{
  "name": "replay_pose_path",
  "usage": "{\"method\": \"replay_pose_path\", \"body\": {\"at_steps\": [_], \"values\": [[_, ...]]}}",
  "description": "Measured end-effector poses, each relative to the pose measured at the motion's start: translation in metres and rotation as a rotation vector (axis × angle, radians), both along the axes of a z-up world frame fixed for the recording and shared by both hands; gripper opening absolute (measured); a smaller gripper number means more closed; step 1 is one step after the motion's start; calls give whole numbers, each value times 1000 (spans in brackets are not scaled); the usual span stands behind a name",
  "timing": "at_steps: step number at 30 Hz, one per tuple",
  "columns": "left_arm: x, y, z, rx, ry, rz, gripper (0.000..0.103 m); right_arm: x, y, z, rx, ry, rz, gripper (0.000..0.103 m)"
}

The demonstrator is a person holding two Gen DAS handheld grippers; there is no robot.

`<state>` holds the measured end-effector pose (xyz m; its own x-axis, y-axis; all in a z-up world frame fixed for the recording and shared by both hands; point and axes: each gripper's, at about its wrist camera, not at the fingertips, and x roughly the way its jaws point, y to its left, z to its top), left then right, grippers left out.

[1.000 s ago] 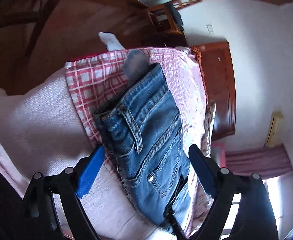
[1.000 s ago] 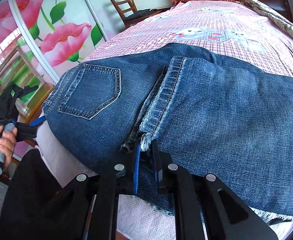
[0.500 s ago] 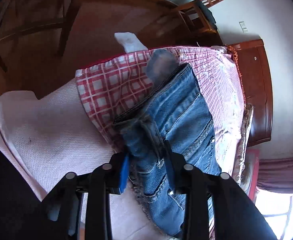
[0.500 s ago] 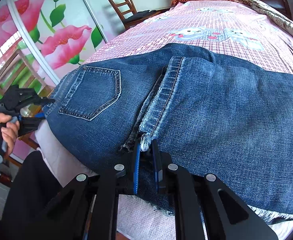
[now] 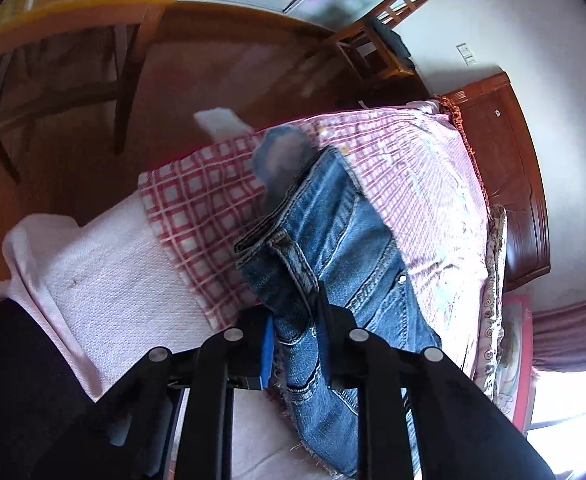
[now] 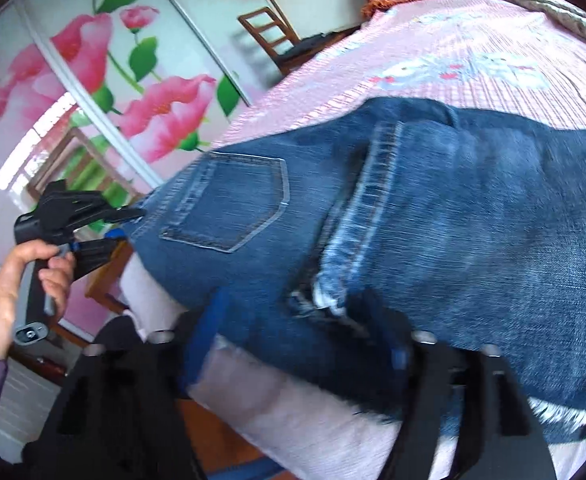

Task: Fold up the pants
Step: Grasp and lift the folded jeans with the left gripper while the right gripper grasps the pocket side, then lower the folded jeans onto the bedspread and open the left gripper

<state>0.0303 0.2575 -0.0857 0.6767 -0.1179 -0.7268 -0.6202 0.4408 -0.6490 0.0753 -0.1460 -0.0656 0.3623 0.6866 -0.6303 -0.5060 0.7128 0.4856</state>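
Note:
Folded blue denim pants lie on the pink checked bedspread at the bed's edge. My left gripper is shut on the waistband corner of the pants. In the right wrist view the pants fill the middle, with a back pocket on the left. My right gripper is open, its jaws spread wide either side of the frayed hem edge. The left gripper also shows in the right wrist view, clamped on the waist end and held by a hand.
A wooden table and chair stand on the floor beyond the bed. A dark wooden headboard is at the right. A wardrobe door with pink flowers stands left of the bed. A white underblanket hangs over the bed's edge.
My left gripper closed on the waistband corner. My right gripper opened, let go of the hem, and the view shifted with motion blur.

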Motion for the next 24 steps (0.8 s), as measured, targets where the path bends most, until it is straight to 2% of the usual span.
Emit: {"method": "replay_pose_path", "body": {"at_steps": [3,6,9,12,14,15,19,21,24], "values": [[3,-9,20,74,-15,-27,14,0,-12,3,98,38,-8,73],[6,-18,41,149,-48,-58,13,7,-44,0,218,105,-98,73],[14,-35,62,236,-100,-106,13,17,-95,-13,418,219,-255,73],[26,-64,85,334,-162,-187,13,15,-140,-23,607,260,-364,73],[34,-98,105,437,-218,-280,13,11,-161,-26,675,246,-403,73],[37,-110,111,465,-243,-314,13,9,-168,-28,696,235,-416,73],[45,-194,134,632,-358,-547,13,5,-189,-33,756,195,-435,73],[46,-232,134,689,-392,-672,13,7,-192,-37,785,196,-440,73],[44,-293,116,772,-412,-886,13,8,-198,-40,816,193,-432,78]]}}
